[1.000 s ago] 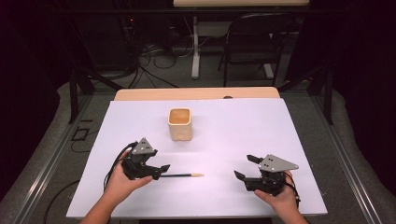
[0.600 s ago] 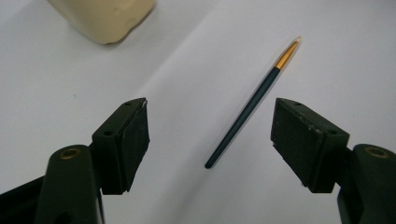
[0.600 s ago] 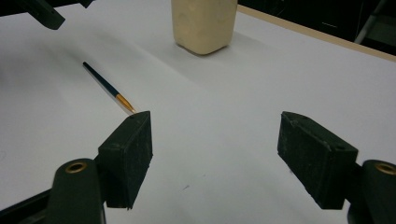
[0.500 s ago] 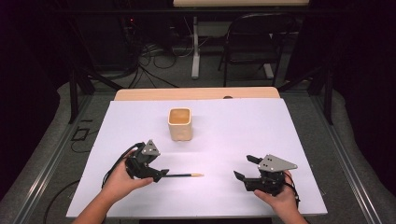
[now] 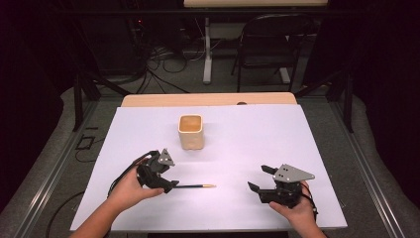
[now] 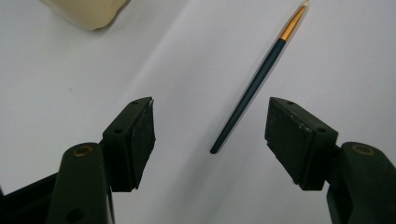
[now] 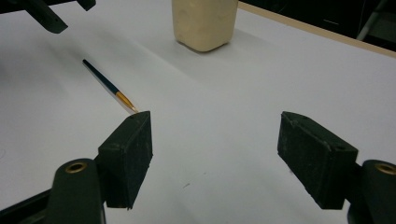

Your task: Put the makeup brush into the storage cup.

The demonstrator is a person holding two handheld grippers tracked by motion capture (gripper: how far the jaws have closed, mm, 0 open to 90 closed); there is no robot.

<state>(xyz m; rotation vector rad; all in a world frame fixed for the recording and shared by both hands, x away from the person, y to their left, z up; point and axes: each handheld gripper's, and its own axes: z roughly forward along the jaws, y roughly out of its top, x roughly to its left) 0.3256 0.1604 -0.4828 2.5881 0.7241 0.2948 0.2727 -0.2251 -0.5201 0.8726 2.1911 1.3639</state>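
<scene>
The left tool (image 5: 171, 187) hovers over the handle end of a thin paintbrush (image 6: 256, 84) lying flat on the white tabletop (image 5: 297, 139). Its jaws have just been closing but stand wide, the brush between them untouched. The right tool (image 5: 259, 178) rests wide apart, holding nothing, near a cream cup (image 5: 191, 131).

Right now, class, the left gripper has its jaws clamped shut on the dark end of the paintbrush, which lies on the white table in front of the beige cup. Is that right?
Not quite. In the left gripper view, the left gripper is open: the paintbrush lies untouched between its pads. The rest holds: it lies on the white table before the beige cup.
</scene>
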